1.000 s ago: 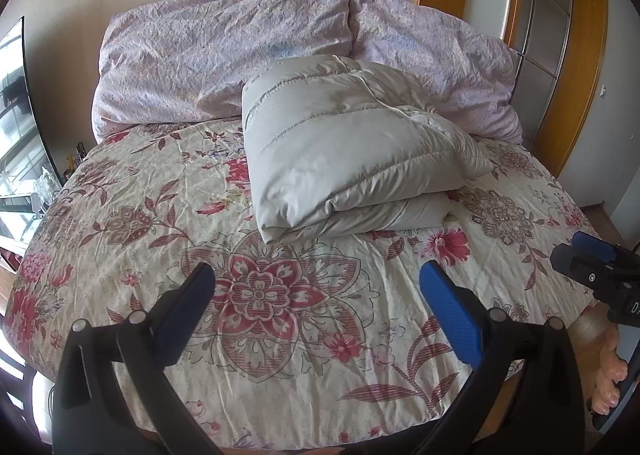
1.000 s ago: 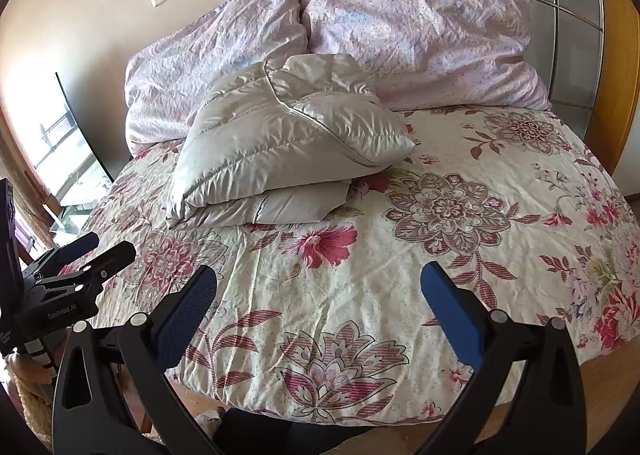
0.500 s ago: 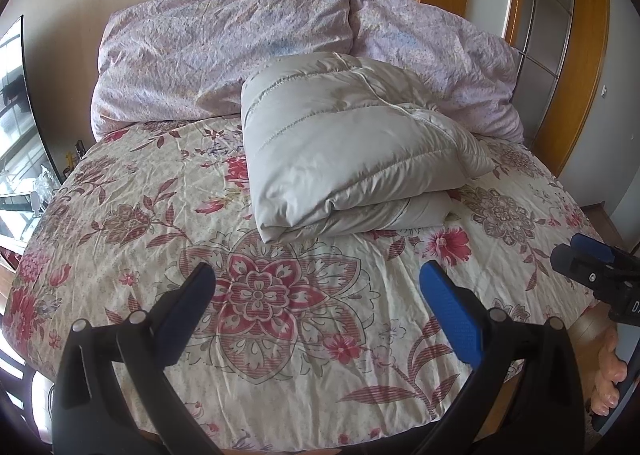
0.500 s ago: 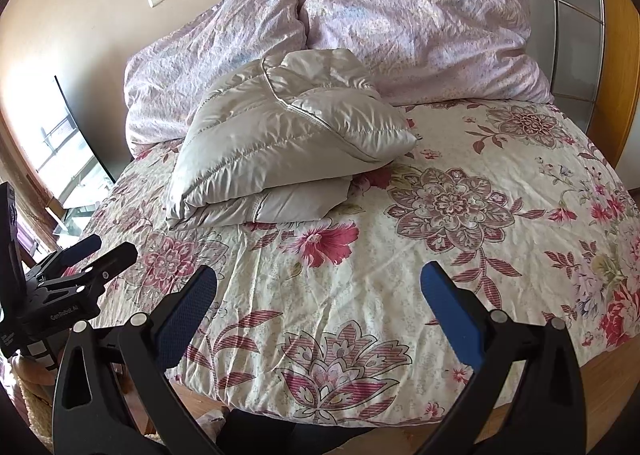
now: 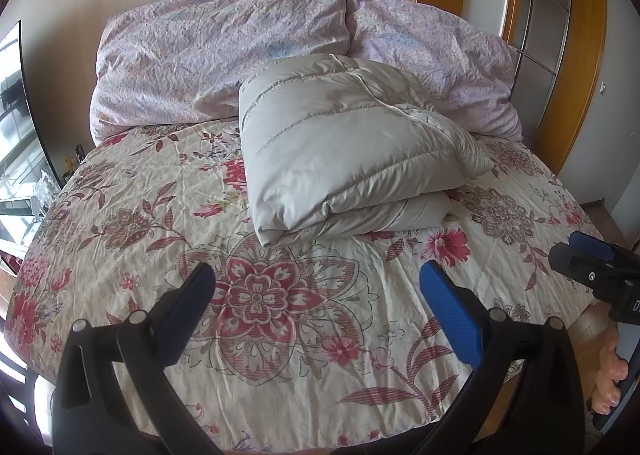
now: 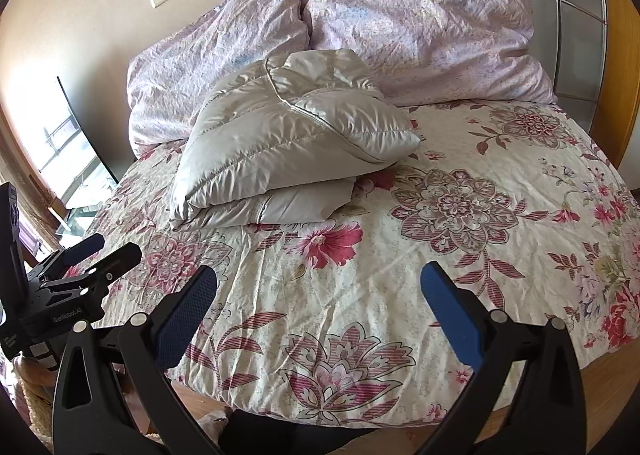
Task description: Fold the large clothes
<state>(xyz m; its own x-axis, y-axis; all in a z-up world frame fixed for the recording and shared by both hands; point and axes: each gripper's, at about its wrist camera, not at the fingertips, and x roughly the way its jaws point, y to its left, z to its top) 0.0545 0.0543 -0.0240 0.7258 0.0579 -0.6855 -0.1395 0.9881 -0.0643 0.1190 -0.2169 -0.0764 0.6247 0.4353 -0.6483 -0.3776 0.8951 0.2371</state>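
Your left gripper point(image 5: 316, 295) is held with its blue-padded fingers point(image 5: 450, 315) spread wide apart, gripping nothing. Your right gripper point(image 6: 318, 295) is just as wide and empty, level beside the left. Your bare toes point(image 5: 610, 383) show below it.

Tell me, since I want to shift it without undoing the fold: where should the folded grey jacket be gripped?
Grip the grey jacket at its rounded folded edge facing the bed's foot, coming in low over the floral bedspread. Both layers meet there, so one pinch probably holds them together.
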